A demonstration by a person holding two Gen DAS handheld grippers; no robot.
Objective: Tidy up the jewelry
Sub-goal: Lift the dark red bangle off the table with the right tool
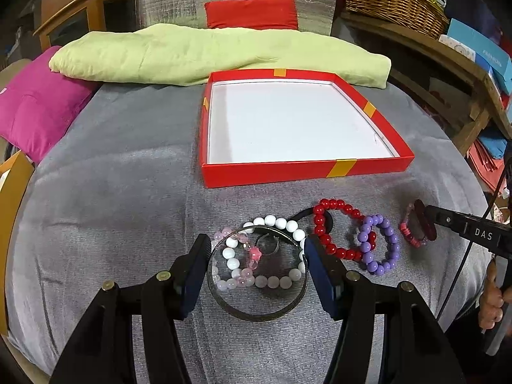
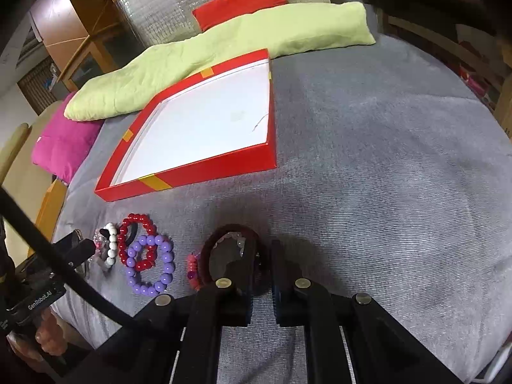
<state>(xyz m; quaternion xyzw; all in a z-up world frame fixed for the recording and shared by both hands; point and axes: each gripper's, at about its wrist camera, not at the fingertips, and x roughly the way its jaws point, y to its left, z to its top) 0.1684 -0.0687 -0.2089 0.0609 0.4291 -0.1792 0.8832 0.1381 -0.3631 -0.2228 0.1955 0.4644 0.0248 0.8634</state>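
Note:
A red shallow box (image 1: 368,164) with a white floor stands on the grey cloth; it also shows in the right wrist view (image 2: 265,156). Bracelets lie in a row before it: a dark metal bangle (image 1: 259,315), white beads (image 1: 281,222), pink beads (image 1: 252,252), red beads (image 1: 336,206), purple beads (image 1: 388,252). My left gripper (image 1: 254,249) is open with its jaws on either side of the bangle. My right gripper (image 2: 264,257) is shut on a dark red bangle (image 2: 214,240), its rim between the fingers; a pink bead bracelet (image 2: 193,268) lies beside it.
A light green folded cushion (image 1: 204,54) lies behind the box, with a magenta pillow (image 1: 35,102) at the left and a red one (image 1: 252,11) at the back. A wicker basket (image 1: 393,3) and wooden shelves stand at the right. Bare grey cloth (image 2: 384,160) lies right of the box.

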